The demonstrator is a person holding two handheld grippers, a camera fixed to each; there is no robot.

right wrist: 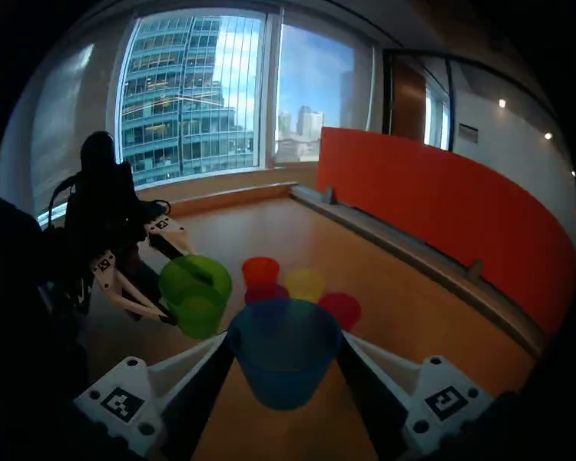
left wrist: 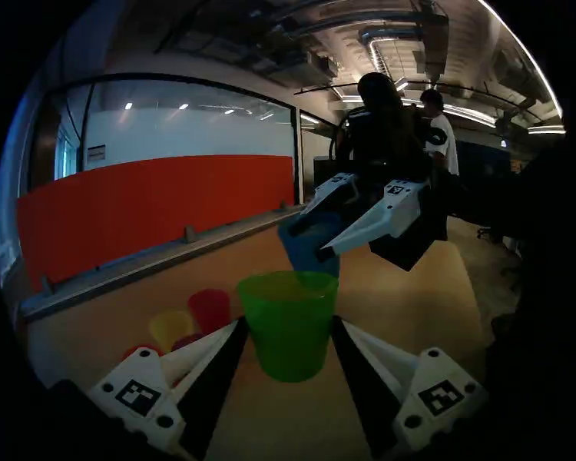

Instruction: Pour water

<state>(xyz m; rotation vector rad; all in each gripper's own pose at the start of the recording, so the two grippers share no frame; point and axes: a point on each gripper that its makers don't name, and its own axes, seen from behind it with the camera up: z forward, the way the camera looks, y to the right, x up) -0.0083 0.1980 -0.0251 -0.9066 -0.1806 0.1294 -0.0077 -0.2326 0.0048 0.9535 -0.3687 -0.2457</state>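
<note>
In the left gripper view my left gripper (left wrist: 289,338) is shut on a green cup (left wrist: 289,323), held upright above the wooden table (left wrist: 411,300). Beyond it the right gripper (left wrist: 307,238) holds a blue cup (left wrist: 307,244), raised and close behind the green cup's rim. In the right gripper view my right gripper (right wrist: 284,355) is shut on the blue cup (right wrist: 284,359), upright. To its left the left gripper (right wrist: 161,280) carries the green cup (right wrist: 195,294), tilted a little toward the camera.
Small cups stand grouped on the table: red (right wrist: 260,271), yellow (right wrist: 304,283), purple (right wrist: 263,293) and another red (right wrist: 340,309); red (left wrist: 209,307) and yellow (left wrist: 170,326) ones sit left of my fingers. An orange partition (right wrist: 441,207) lines the table's edge. People stand behind (left wrist: 399,131).
</note>
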